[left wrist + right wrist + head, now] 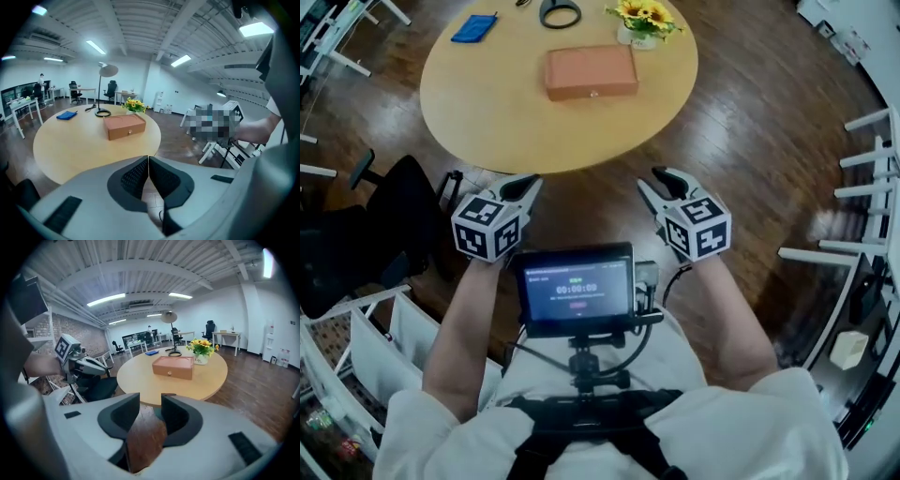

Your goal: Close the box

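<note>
A brown box (591, 72) lies on the round wooden table (487, 103) with its lid down flat and a small knob on its front face; it also shows as the box (124, 126) and the box (173, 366) in the two gripper views. Both grippers hang in front of the table's near edge, well short of the box. My left gripper (530, 184) is shut, its pads (140, 173) pressed together on nothing. My right gripper (654, 178) is open, with only floor showing between its fingers (125, 411).
A pot of yellow flowers (644, 21), a blue cloth (474, 27) and a black ring-shaped lamp base (560, 13) sit at the table's far side. A black office chair (394, 202) stands left of me, white chairs (867, 178) to the right. A small screen (577, 286) is mounted at my chest.
</note>
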The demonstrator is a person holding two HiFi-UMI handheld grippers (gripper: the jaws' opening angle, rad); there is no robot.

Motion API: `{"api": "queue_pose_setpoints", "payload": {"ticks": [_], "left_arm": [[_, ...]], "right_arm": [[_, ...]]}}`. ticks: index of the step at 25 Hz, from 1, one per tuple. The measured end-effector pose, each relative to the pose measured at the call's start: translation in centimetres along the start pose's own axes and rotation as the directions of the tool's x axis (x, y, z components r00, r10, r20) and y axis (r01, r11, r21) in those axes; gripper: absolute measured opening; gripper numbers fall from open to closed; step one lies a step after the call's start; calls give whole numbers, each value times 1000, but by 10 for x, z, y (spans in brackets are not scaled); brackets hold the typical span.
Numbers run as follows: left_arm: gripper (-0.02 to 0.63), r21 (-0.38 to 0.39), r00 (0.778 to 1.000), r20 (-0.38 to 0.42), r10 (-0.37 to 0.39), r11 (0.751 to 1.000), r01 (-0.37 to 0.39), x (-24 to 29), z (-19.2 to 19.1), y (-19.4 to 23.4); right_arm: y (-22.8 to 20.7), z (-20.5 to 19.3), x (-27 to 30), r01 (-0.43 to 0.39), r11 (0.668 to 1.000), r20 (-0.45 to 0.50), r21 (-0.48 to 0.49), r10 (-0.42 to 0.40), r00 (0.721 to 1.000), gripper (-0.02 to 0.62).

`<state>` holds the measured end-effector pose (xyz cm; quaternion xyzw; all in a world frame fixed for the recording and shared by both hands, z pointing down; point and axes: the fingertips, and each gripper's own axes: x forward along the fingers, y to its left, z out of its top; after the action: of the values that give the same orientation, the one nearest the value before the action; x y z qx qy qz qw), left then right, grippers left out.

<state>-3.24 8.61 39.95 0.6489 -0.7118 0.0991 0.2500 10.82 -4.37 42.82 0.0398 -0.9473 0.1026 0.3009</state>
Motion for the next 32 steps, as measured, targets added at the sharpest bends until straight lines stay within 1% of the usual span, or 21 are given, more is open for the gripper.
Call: {"api": "queue_pose_setpoints", "payload": {"ticks": [3, 6, 7, 9, 12, 19, 25, 32], "left_arm": [[13, -26, 999, 2, 40, 999, -40, -16, -13, -2], [14, -44, 997, 21, 70, 997, -69, -25, -15, -10], [13, -44, 997, 30, 77, 996, -75, -34, -14, -12], [14, -36, 995, 50, 85, 996, -84, -63, -19, -15], [13, -32, 993, 74, 88, 996, -86, -99, -32, -13], [14, -28, 992, 91, 87, 996, -84, -137, -47, -7], [14, -25, 991, 102, 86, 996, -84, -158, -57, -10], [13, -19, 992, 99, 84, 996, -82, -168, -65, -14]], "right_arm": [[6, -1, -3, -13, 1000, 5, -1, 13, 1000, 150], [5, -2, -14, -16, 1000, 5, -12, 16, 1000, 150], [10, -1, -19, -12, 1000, 9, -17, 13, 1000, 150], [35, -2, -30, -2, 1000, 19, -29, 3, 1000, 150], [70, -5, -39, 23, 999, 33, -40, -21, 999, 150], [110, -12, -48, 64, 998, 42, -29, -63, 997, 147], [128, -15, -59, 82, 996, 48, -40, -80, 996, 147], [142, -21, -64, 84, 996, 47, -39, -82, 996, 147]]}}
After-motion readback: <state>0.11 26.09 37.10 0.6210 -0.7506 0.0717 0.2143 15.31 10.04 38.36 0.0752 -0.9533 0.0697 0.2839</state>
